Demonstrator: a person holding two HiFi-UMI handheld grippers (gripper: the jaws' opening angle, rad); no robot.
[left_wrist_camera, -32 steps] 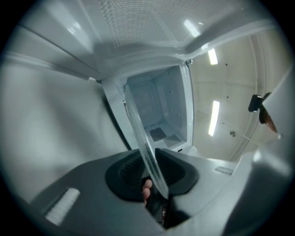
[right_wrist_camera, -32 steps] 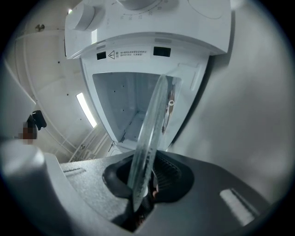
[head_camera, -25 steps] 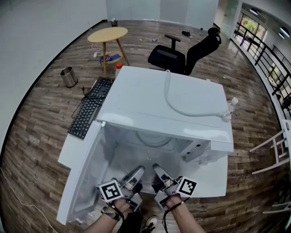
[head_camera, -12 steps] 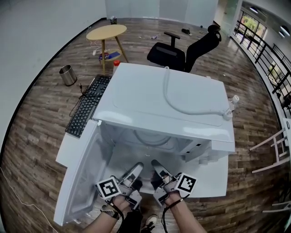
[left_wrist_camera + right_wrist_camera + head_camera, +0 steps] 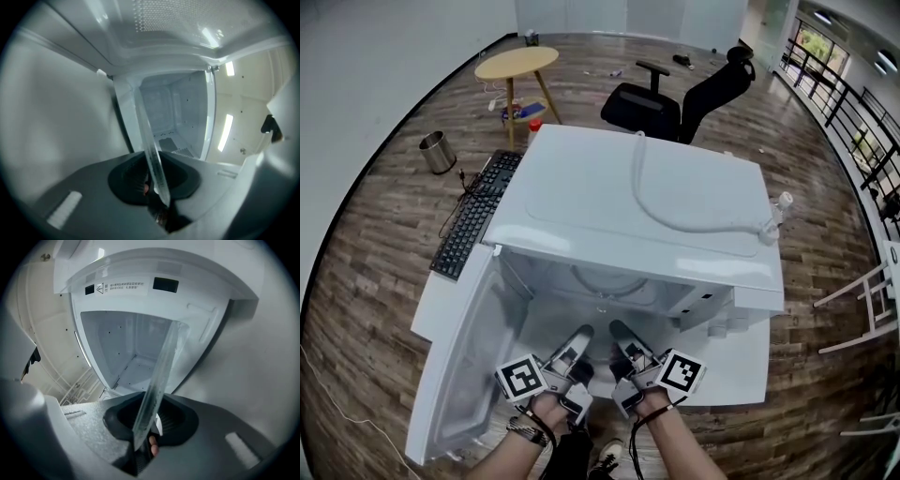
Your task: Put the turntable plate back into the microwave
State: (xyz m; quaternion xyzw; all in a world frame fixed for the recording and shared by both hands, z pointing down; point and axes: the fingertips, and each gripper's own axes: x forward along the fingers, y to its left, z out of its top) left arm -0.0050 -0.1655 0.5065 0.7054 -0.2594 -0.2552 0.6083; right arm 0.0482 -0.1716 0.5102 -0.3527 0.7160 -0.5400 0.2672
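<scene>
The white microwave (image 5: 675, 202) stands with its door (image 5: 464, 366) swung open to the left. Both grippers sit side by side at the mouth of its cavity (image 5: 126, 348) and point into it. The clear glass turntable plate (image 5: 152, 154) shows edge-on, its rim pinched in my left gripper (image 5: 157, 187), whose jaws have just been closing on it. My right gripper (image 5: 147, 427) is shut on the plate's (image 5: 159, 380) rim too. In the head view the left gripper (image 5: 581, 334) and the right gripper (image 5: 617, 330) are close together; the glass itself is hard to make out there.
A pale hose (image 5: 675, 211) lies across the microwave's top, and a small bottle (image 5: 778, 206) stands at its right corner. A black keyboard (image 5: 473, 225) lies to the left. Behind are an office chair (image 5: 675, 98), a round wooden table (image 5: 516, 64) and a metal bin (image 5: 437, 152).
The head view has shifted slightly. Both grippers stay at the microwave's mouth, still holding the plate.
</scene>
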